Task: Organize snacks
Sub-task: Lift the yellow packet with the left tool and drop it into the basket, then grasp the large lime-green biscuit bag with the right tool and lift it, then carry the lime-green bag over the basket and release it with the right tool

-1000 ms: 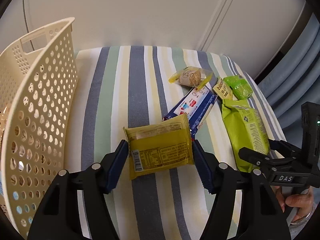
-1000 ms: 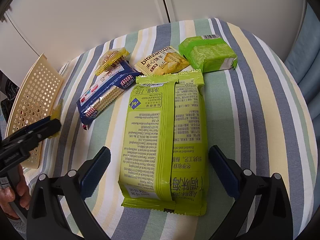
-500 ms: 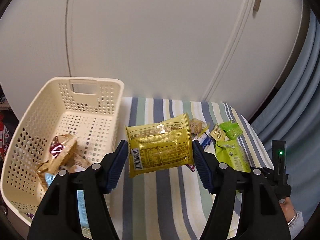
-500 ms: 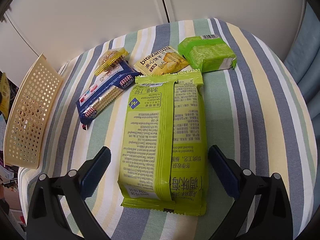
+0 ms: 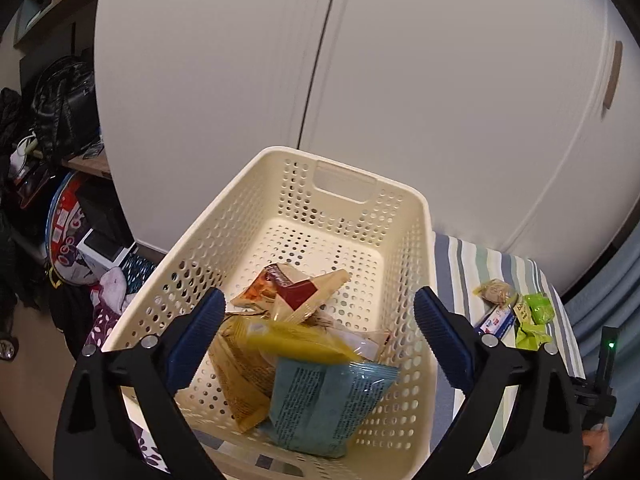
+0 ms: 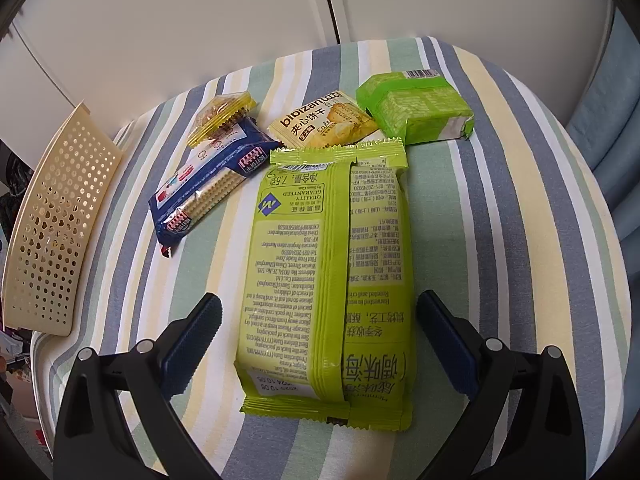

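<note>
The left hand-held gripper [image 5: 316, 322] hangs released over the cream perforated basket [image 5: 404, 216], its 2 fingers spread wide, with a blurred yellow snack packet [image 5: 296, 340] loose between and just below them atop a teal packet [image 5: 328, 404] and other wrappers. The right hand-held gripper [image 6: 318, 330] is likewise spread and grasps nothing, its fingers either side of a long lime-green packet [image 6: 332, 268] on the striped cloth [image 6: 520, 220]; ahead lie a blue cracker pack [image 6: 208, 184], a yellow biscuit sachet [image 6: 324, 126] and a green wrapped block [image 6: 416, 110].

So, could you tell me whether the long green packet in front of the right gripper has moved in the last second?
No. The long green packet lies where it was, its top edge just below the biscuit sachet on the striped cloth.
</note>
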